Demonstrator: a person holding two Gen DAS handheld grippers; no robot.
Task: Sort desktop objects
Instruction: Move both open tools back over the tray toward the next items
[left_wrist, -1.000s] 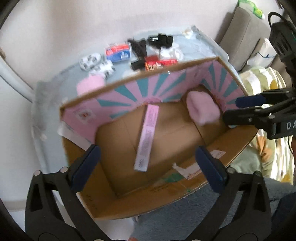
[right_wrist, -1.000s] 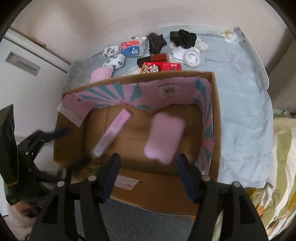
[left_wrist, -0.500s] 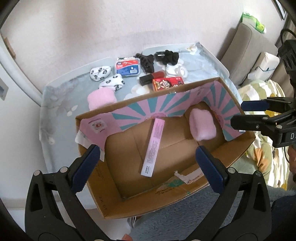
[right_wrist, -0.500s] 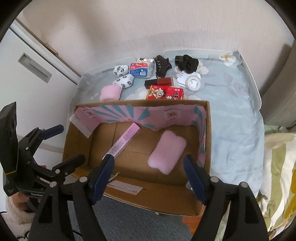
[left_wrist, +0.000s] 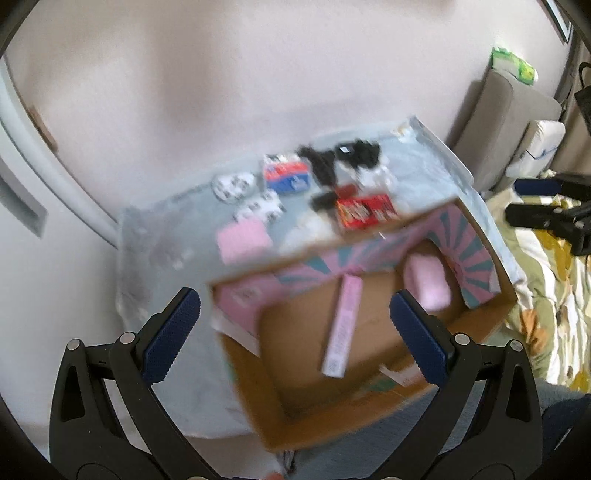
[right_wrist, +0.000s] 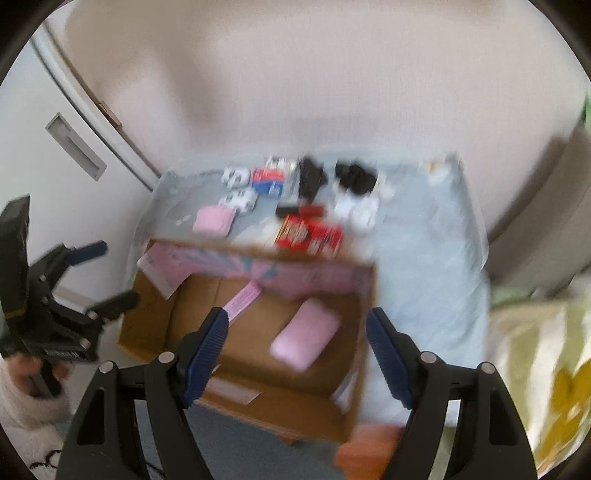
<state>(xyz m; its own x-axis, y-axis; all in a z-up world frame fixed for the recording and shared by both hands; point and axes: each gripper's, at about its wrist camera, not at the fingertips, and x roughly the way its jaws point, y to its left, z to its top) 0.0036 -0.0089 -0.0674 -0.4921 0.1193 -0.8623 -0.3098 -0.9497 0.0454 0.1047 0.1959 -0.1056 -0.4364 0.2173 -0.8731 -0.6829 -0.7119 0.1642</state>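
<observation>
Both views are motion-blurred, so the small table items (left_wrist: 325, 184) are unidentifiable

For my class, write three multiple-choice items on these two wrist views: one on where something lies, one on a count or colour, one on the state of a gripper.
1. Where does the long pink strip lie?
A. inside the cardboard box
B. on the table behind the box
C. in the left gripper

2. How many things lie in the box?
A. none
B. two
C. five

3. How does the right gripper stand?
A. shut on a pink pad
B. shut on the strip
C. open, holding nothing

Answers: 1 A, the strip rests on the box floor. 2 B, only the strip and one pink pad show there. 3 C, its blue fingers stand wide apart above the box with nothing between them.
</observation>
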